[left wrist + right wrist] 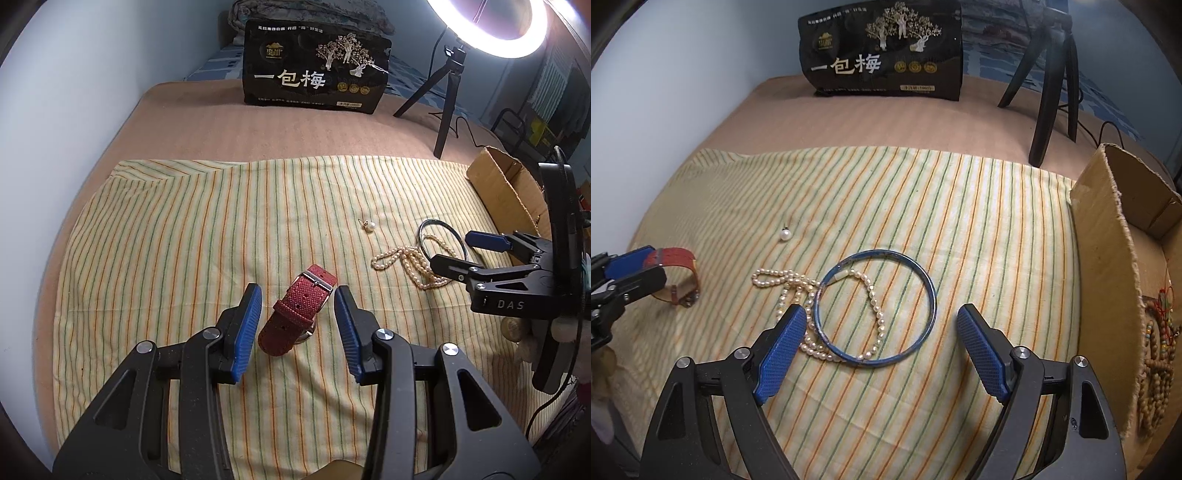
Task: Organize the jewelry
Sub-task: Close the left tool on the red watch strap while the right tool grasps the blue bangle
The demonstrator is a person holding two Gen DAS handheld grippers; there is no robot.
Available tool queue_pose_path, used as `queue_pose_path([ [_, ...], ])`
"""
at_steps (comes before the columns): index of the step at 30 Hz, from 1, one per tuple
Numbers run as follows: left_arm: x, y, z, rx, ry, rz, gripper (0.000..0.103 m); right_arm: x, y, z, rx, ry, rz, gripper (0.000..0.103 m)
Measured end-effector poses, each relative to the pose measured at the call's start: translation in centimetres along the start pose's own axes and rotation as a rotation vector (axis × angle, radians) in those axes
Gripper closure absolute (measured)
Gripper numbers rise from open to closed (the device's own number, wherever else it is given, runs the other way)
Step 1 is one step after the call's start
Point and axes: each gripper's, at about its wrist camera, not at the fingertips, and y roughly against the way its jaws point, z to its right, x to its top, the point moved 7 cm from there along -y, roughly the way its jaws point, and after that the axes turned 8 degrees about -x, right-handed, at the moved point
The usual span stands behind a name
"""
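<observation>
A red strap watch stands looped on the striped cloth, between the open fingers of my left gripper, which do not touch it. It also shows in the right wrist view. A blue bangle lies over a pearl necklace. My right gripper is open just above and before the bangle; it shows in the left wrist view. A single pearl earring lies apart on the cloth.
A cardboard box at the right holds a wooden bead string. A black snack bag stands at the back. A ring light on a tripod stands at the back right. A wall runs along the left.
</observation>
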Motion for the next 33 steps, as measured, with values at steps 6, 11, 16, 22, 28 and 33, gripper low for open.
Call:
queue_pose_path([
  [6, 0.0, -0.7, 0.0, -0.001, -0.004, -0.011, 0.062, 0.3, -0.3, -0.3, -0.021, 0.028, 0.007, 0.019],
  [11, -0.1, -1.2, 0.1, -0.003, -0.007, -0.022, 0.062, 0.2, -0.5, -0.6, -0.039, 0.067, 0.01, 0.017],
  [16, 0.1, -1.3, -0.1, -0.006, 0.001, -0.019, 0.062, 0.4, -0.7, -0.8, -0.047, 0.082, 0.014, 0.015],
  [22, 0.1, -1.5, -0.1, -0.005, 0.0, -0.02, 0.074, 0.2, -0.7, -0.8, -0.042, 0.104, 0.001, 0.015],
  [28, 0.1, -1.7, 0.1, -0.001, -0.012, -0.02, 0.083, -0.2, -0.7, -0.6, -0.034, 0.115, -0.018, 0.019],
  [33, 0.1, -1.6, 0.4, 0.003, -0.02, -0.013, 0.083, -0.3, -0.3, -0.3, -0.028, 0.11, -0.014, 0.033],
])
